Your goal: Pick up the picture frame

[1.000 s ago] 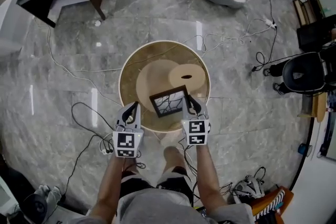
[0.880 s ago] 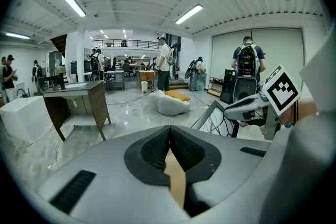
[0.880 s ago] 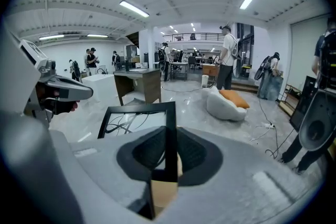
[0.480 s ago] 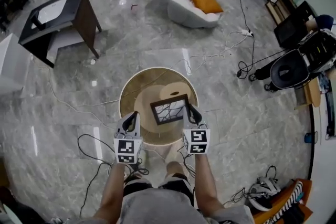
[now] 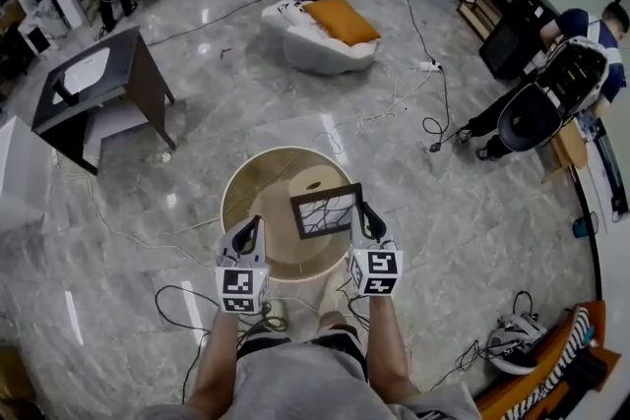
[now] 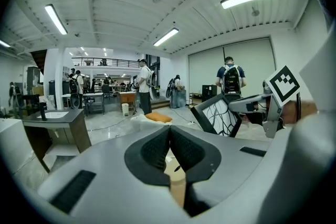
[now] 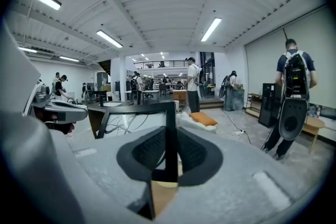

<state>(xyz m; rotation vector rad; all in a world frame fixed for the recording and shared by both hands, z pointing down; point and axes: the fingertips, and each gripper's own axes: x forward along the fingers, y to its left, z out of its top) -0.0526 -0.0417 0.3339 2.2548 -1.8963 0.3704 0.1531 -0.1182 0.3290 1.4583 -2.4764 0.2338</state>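
The picture frame (image 5: 326, 210) is black-edged with a white, branch-patterned picture. It hangs tilted above the round wooden table (image 5: 258, 184). My right gripper (image 5: 364, 215) is shut on the frame's right edge, and in the right gripper view that dark edge (image 7: 169, 128) stands upright between the pads. My left gripper (image 5: 247, 232) is shut with nothing in it, a little left of the frame and apart from it. From the left gripper view the frame (image 6: 219, 116) shows at the right, beside the right gripper (image 6: 251, 105).
A white beanbag with an orange cushion (image 5: 321, 30) lies beyond the table, and a dark desk (image 5: 94, 82) stands at the left. Cables (image 5: 413, 103) trail over the grey marble floor. People stand at the back, and one sits at the right beside a black backpack (image 5: 539, 108).
Both grippers have risen, and the frame has come up off the table in the right gripper. The table looks smaller and farther below.
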